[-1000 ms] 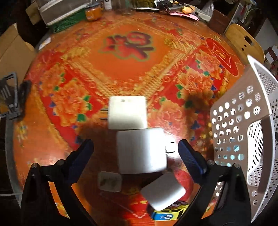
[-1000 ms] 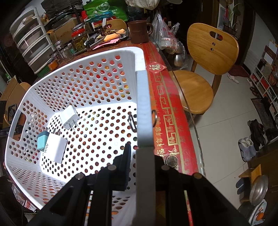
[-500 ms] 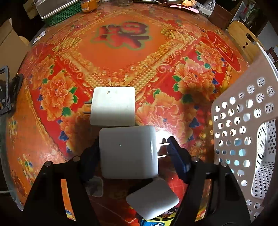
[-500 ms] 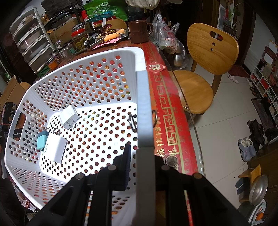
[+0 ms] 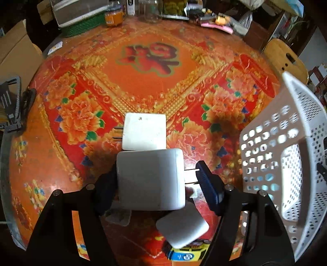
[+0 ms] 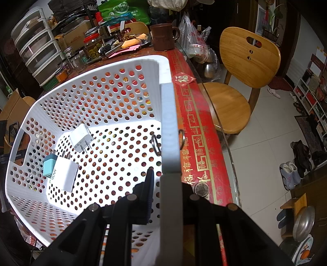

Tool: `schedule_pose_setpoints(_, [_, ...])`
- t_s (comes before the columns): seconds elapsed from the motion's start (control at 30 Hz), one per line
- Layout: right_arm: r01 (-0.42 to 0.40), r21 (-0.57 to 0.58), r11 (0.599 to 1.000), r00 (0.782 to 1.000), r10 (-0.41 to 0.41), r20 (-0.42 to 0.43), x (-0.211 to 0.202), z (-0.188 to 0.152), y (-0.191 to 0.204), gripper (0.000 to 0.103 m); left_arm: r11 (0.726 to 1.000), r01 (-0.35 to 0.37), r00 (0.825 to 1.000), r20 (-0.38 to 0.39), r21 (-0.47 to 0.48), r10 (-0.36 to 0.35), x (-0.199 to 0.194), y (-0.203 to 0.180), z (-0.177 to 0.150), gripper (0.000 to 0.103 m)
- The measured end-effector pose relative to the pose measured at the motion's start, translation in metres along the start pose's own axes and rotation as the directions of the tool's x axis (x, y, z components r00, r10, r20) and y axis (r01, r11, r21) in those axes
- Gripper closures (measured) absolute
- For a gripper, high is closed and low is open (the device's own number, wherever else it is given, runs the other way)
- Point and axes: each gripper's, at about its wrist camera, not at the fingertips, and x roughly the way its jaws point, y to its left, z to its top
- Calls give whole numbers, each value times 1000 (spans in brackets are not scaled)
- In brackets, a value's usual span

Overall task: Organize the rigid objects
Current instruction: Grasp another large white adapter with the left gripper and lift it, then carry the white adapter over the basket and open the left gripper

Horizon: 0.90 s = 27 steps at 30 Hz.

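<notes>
My left gripper (image 5: 155, 180) is shut on a large white charger block (image 5: 150, 179), its right pad on the prongs, and holds it above the red table. A second white charger (image 5: 144, 131) lies just beyond it, and a smaller white adapter (image 5: 181, 226) lies below. My right gripper (image 6: 165, 184) is shut on the rim of the white perforated basket (image 6: 98, 102), which also shows in the left wrist view (image 5: 286, 159). Inside the basket lie a small white plug (image 6: 81, 136), a teal plug (image 6: 49, 165) and a white adapter (image 6: 65, 175).
Jars, a green tray and boxes (image 5: 85, 18) line the far table edge. A brown mug (image 6: 163, 36) and drawer unit (image 6: 38, 53) stand behind the basket. A wooden chair (image 6: 241, 67) stands right of the table. A black stand (image 5: 12, 106) sits at the left edge.
My left gripper closed on the large white charger and lifted it slightly off the table, toward the camera. The right gripper and basket have not moved.
</notes>
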Motion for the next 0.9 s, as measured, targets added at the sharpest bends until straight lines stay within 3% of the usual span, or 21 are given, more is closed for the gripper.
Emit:
schedule_pose_setpoints(0.17, [0, -1, 1000, 1000, 0, 4, 0, 0, 0, 87, 1000, 2, 998, 67, 8, -3, -41, 1, 3, 33])
schedule_pose_setpoints(0.27, [-1, 0, 1000, 1000, 1, 5, 0, 0, 0, 87, 999, -36, 994, 106, 29, 33, -67, -4, 4, 33])
schedule_pose_setpoints(0.4, [-2, -1, 1000, 1000, 2, 5, 0, 0, 0, 87, 994, -88, 983, 169, 60, 77, -102, -19, 2, 33])
schedule_pose_setpoints(0.5, [-2, -2, 1000, 1000, 2, 5, 0, 0, 0, 87, 993, -81, 977, 203, 90, 61, -124, -36, -1, 33])
schedule_pose_setpoints(0.73, [-1, -1, 1000, 1000, 1, 5, 0, 0, 0, 87, 973, -59, 968, 250, 225, 1, -159, -115, -4, 33])
schedule_pose_setpoints(0.9, [-3, -1, 1000, 1000, 3, 5, 0, 0, 0, 87, 937, -64, 979, 204, 343, -8, -146, -184, -7, 33])
